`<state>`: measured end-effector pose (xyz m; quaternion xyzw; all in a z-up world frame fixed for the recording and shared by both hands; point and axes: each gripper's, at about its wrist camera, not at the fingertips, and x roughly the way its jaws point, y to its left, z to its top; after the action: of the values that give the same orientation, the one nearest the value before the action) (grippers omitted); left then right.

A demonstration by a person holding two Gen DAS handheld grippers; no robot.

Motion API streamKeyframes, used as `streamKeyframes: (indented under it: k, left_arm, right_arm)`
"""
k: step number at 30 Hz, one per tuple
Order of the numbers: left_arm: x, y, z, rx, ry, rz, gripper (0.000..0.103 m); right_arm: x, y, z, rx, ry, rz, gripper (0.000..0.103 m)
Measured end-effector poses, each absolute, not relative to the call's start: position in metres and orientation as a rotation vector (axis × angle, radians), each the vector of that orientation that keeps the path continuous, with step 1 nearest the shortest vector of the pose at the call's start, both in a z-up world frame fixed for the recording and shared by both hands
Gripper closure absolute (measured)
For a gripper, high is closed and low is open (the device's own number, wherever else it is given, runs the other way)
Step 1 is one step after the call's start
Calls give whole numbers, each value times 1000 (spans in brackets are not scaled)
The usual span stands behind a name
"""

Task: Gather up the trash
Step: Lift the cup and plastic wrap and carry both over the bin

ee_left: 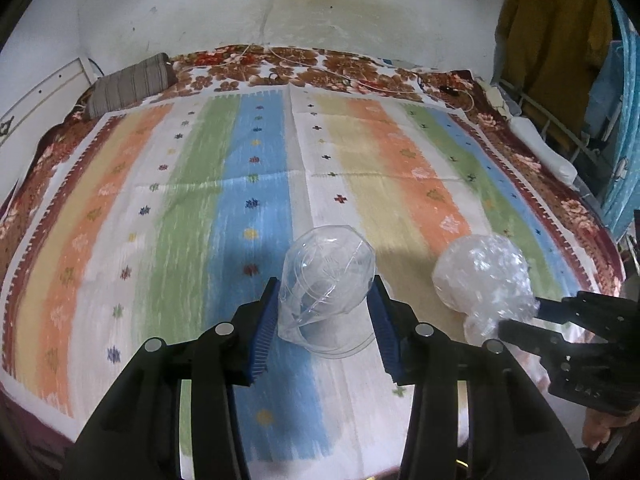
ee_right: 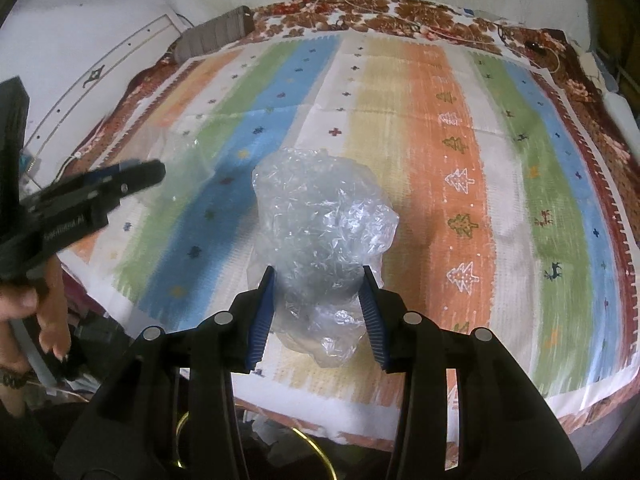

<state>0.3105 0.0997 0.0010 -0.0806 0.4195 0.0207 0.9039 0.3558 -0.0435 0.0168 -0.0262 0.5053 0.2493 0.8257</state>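
Observation:
A clear crushed plastic cup (ee_left: 326, 290) sits between the blue pads of my left gripper (ee_left: 324, 292), whose jaws are open around it; whether the pads touch it is unclear. A crumpled clear plastic bag (ee_right: 320, 232) lies on the striped cloth (ee_right: 460, 184) between the pads of my right gripper (ee_right: 318, 280), also open around it. The bag shows in the left wrist view (ee_left: 484, 280) with my right gripper (ee_left: 520, 316) at its near side. My left gripper appears in the right wrist view (ee_right: 152, 174) at the left; the cup there is a faint blur.
The striped cloth (ee_left: 200, 200) covers a bed with a floral blanket (ee_left: 312, 68). A striped pillow (ee_left: 128, 84) lies at the far left. A white cable (ee_left: 360, 80) runs across the far edge. Clothes (ee_left: 560, 32) hang at the right. The bed's near edge is just below the grippers.

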Motion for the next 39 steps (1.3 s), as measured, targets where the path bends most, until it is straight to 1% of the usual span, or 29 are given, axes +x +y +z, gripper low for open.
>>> streamKeyframes:
  k: [10,11,16,20,23,33,39]
  left_arm:
    - [269,75,34,-194,799,-30,61]
    - [265,73,36,-199,796,-32,75]
    - [250,65,41,-219,811,-38,73]
    - [238,59,42,-206,805,-38,74]
    - [228,62,46,-244,798,-43,74]
    - [182,59,59,-307,775,-69,74]
    - [142,54,65,-360,715,-65,74]
  right_arm:
    - [314,-59,44,-18,1028,544,65]
    - [310,-61,48,-11,1022,543,65]
    - [285,-71,61,2,986,548,65]
    - [275,-73,58,4,992,546,65]
    - [270,-75,59,33,999,556,65]
    - [230,-81,79,23,934,584,65]
    - [198,-87,85,43,900,608,65]
